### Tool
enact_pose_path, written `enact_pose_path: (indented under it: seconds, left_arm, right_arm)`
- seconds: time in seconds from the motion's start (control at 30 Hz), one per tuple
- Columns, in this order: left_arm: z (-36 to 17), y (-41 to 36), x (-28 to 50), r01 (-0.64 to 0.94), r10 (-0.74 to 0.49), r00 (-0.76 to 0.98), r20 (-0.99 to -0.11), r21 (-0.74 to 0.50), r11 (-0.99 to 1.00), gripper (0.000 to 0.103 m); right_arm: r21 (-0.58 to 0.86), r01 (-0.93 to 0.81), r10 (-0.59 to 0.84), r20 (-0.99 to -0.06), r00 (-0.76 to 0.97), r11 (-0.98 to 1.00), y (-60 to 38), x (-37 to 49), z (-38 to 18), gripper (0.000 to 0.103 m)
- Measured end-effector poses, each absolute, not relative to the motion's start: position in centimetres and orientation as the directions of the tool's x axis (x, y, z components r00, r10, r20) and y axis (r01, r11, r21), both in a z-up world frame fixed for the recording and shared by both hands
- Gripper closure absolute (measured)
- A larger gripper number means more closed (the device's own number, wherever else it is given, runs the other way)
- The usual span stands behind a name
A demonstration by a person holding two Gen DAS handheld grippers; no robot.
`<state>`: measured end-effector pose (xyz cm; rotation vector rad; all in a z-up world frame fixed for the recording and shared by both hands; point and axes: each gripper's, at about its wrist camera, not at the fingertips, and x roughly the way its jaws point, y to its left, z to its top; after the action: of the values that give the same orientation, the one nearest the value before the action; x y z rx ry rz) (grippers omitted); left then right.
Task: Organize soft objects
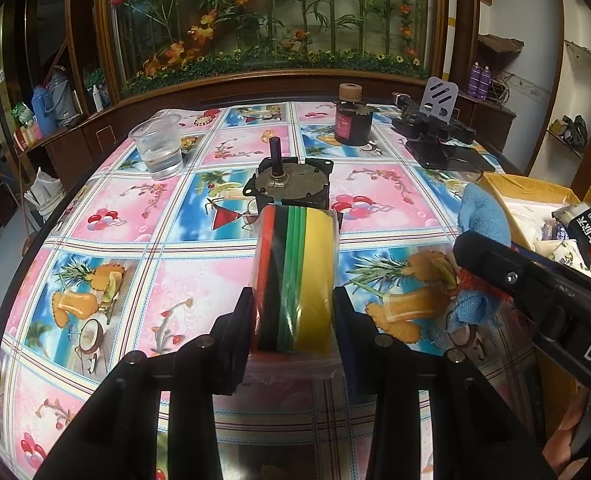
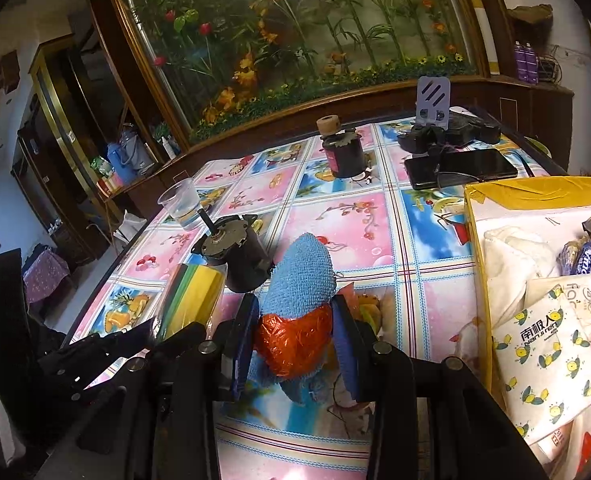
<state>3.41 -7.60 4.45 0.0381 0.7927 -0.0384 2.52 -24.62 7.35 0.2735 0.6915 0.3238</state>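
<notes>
A plastic-wrapped pack of sponges (image 1: pixel 295 276) in red, black, green and yellow sits between the pads of my left gripper (image 1: pixel 293 320), which is shut on it above the tablecloth. The same pack (image 2: pixel 193 294) shows at the left of the right wrist view. My right gripper (image 2: pixel 293 340) is shut on a blue terry cloth with an orange mesh scrubber (image 2: pixel 293 320) bundled into it. In the left wrist view that blue cloth (image 1: pixel 481 216) appears beside the right gripper's black body (image 1: pixel 535 292). A yellow cardboard box (image 2: pixel 471 216) with soft packs inside stands to the right.
A metal motor (image 1: pixel 291 184) stands just past the sponge pack. Further back are a plastic cup of water (image 1: pixel 157 148), a dark jar with a cork lid (image 1: pixel 351 120), a phone (image 2: pixel 459 168) and a black gadget with a stand (image 1: pixel 435 120). The table's edge curves along the left.
</notes>
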Motion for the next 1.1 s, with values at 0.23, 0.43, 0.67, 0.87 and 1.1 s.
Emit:
enact_pose_path:
  seconds: [0.23,0.43,0.67,0.87,1.1]
  left_arm:
    - [4.38,-7.65,3.43,0.047,-0.015,0.701,-0.713,0.026,0.999,0.066]
    - [4.36,-7.65,3.38,0.043,0.000,0.710,-0.704,0.045,0.998,0.066]
    - [4.34,-7.71,3.48,0.041,0.009,0.715,-0.699,0.054,0.998,0.066]
    - [4.22,-7.59,3.60,0.034,0.017,0.713,-0.701,0.058,0.998,0.066]
    - [4.40,-7.75,3.49,0.052,-0.006,0.721,-0.693,0.045,0.998,0.066]
  right_arm:
    - [0.352,-0.201,0.380,-0.573,0.726,0.914,-24.69,2.34,7.44,0.063]
    - [0.349,-0.199,0.377,-0.573,0.728,0.916,-24.67,2.29,7.47,0.063]
    - [0.347,-0.194,0.372,-0.576,0.728,0.918,-24.75,2.46,7.34,0.063]
    - [0.345,-0.193,0.369,-0.576,0.729,0.918,-24.83,2.49,7.31,0.063]
    - [0.345,-0.180,0.357,-0.568,0.741,0.921,-25.22,2.52,7.43,0.063]
